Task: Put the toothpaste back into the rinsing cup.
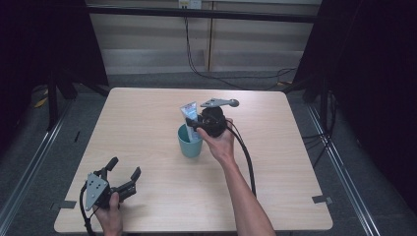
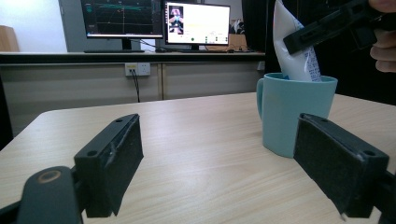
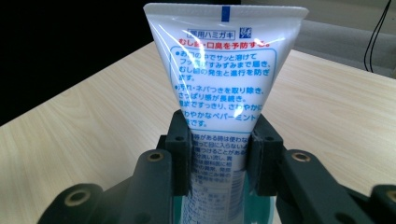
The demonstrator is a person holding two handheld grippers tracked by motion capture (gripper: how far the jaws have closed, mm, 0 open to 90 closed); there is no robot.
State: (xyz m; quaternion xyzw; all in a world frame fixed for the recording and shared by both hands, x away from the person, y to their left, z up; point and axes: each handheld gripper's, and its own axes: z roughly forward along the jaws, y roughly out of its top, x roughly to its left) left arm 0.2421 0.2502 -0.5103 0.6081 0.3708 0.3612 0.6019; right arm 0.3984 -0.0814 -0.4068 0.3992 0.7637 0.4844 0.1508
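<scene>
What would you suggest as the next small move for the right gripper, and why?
Probably open the right gripper and let go: its jaws clamp the toothpaste tube, whose lower end already sits inside the teal cup, so the cup should keep it upright.

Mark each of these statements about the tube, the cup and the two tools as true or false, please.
1. The right tool is shut on the white tube. True.
2. The tube lies flat on the table. False: its lower end is inside the teal cup, crimped end up.
3. The left tool holds the cup. False: it is open, apart from the cup, near the table's front left corner.
4. The cup has a handle. True, seen in the left gripper view.
5. The cup lies on its side. False: it is upright.
</scene>
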